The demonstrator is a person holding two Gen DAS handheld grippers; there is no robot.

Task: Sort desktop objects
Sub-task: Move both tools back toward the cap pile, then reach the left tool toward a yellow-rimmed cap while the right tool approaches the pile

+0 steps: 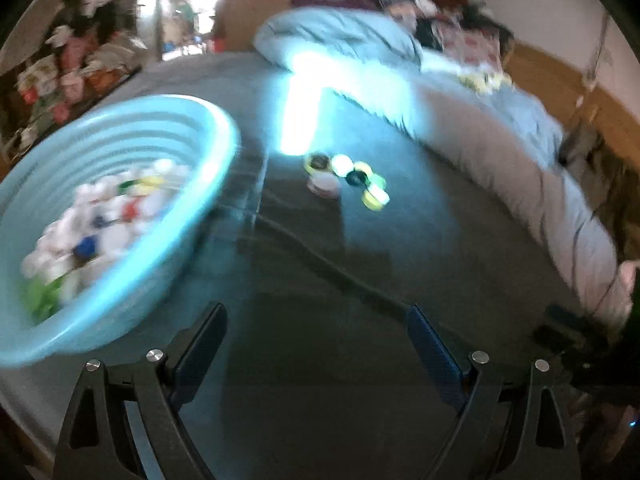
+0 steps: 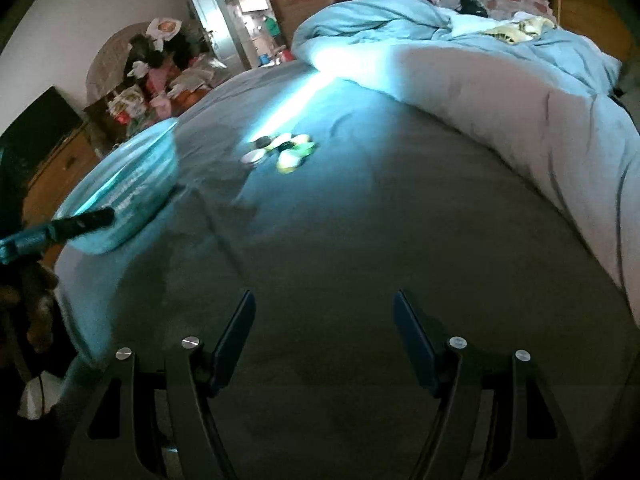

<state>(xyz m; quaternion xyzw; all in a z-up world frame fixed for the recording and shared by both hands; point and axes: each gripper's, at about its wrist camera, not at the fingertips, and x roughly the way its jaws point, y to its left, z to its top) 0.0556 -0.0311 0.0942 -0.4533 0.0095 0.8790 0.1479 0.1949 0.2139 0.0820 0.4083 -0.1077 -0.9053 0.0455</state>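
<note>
Sadly, bottle caps (image 1: 346, 178) blur; writing unreadable.

One basin (image 1: 120, 216) holding many caps, too blurred to count; about six loose caps (image 1: 346, 180) clustered on the sheet (image 1: 320, 360); one duvet (image 2: 480, 92); two grippers, left (image 1: 316, 352) and right (image 2: 324, 332).

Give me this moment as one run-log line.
left tongs: open, empty | right tongs: open, empty | caps cluster: on sheet ahead | blue basin: left, holding caps
</note>
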